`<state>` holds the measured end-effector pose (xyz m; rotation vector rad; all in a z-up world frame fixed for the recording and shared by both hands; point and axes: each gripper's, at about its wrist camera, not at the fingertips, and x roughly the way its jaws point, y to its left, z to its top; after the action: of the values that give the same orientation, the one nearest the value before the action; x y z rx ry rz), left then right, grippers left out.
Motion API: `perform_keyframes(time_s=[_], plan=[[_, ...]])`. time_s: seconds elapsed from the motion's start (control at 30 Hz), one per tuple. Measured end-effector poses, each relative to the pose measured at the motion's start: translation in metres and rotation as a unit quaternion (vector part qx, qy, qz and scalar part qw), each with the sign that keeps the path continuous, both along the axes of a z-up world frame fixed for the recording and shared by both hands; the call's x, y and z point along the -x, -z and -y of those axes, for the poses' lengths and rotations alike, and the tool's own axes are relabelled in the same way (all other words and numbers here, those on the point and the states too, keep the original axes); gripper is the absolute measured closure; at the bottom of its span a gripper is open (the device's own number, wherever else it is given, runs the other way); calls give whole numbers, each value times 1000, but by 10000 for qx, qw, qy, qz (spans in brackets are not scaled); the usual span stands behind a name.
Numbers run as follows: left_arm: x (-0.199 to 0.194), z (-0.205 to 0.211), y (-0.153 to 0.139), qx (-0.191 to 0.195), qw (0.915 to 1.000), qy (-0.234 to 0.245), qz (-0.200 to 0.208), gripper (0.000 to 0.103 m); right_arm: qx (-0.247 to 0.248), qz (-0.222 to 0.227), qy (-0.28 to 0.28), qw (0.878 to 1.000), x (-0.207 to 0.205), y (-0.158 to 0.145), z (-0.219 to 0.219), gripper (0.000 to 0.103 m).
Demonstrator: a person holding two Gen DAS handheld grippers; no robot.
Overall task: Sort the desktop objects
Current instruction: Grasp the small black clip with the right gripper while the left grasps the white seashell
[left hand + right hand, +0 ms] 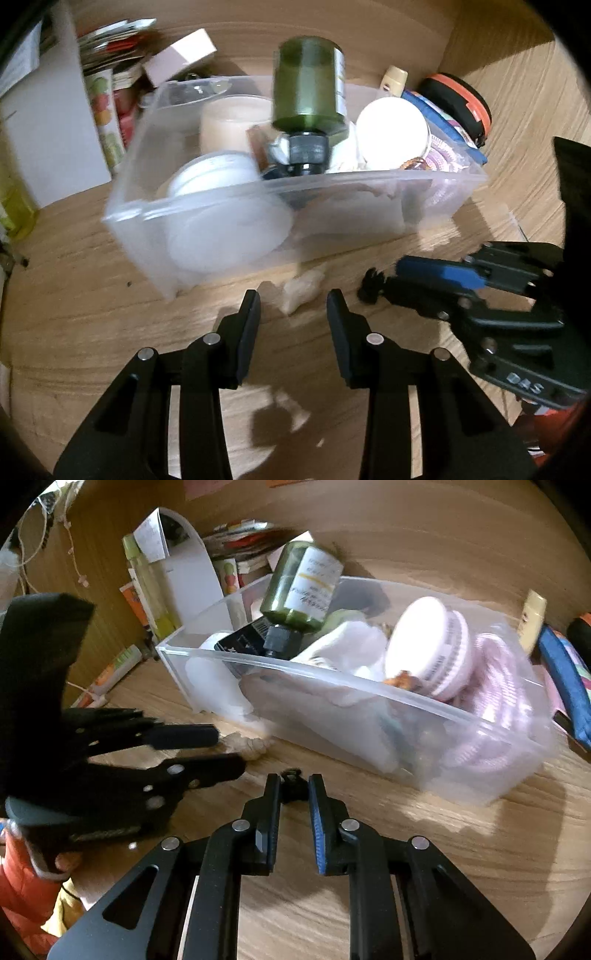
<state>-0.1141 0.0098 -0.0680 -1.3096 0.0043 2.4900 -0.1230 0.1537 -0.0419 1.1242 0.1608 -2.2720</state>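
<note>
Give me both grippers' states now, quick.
Left gripper: open, holding nothing.
Right gripper: shut on the small black object on the desk.

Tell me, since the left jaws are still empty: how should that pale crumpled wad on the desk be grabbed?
Pinch the crumpled wad across its narrow middle, coming down from above. It lies loose and low on the desk, close to the clear bin, so a sideways approach looks cramped.

a translucent frosted storage bin (207, 221) sits on the light wood-grain table (92, 314). in it stand a dark green bottle (308, 83) with a black cap and a white-lidded jar (424, 642) ribbed pale pink. the right claw (294, 794) is black with one blue pad.
</note>
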Motion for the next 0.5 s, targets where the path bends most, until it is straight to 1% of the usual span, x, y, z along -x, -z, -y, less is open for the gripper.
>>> perform_keyframes(time_s=[0.07, 0.2, 0.23, 0.27, 0.3, 0.33, 0.4, 0.5], plan=[[1, -9, 0, 153, 9999, 40, -57, 67, -18, -24, -13, 10000, -3, -1, -6, 89], [2, -19, 1, 337, 9993, 66, -155, 67, -15, 53, -80, 10000, -4, 1, -9, 89], [2, -21, 2, 417, 9989, 40, -194, 70, 12, 56, -110, 9999, -4, 1, -10, 89], [1, -22, 2, 495, 9985, 11, -226, 79, 33, 60, -165, 9998, -5, 0, -10, 89], [0, -23, 2, 614, 9977, -22, -279, 82, 43, 52, -221, 9997, -6, 0, -8, 89], [-1, -22, 2, 683, 9972, -34, -316, 82, 16, 38, -272, 9996, -6, 1, -6, 89], [-4, -19, 1, 678, 9971, -79, -349, 82, -199, -14, -356, 9992, -6, 3, 3, 89], [-8, -11, -1, 561, 9975, -174, -389, 82, -460, -33, -384, 9982, -2, 8, 15, 89]])
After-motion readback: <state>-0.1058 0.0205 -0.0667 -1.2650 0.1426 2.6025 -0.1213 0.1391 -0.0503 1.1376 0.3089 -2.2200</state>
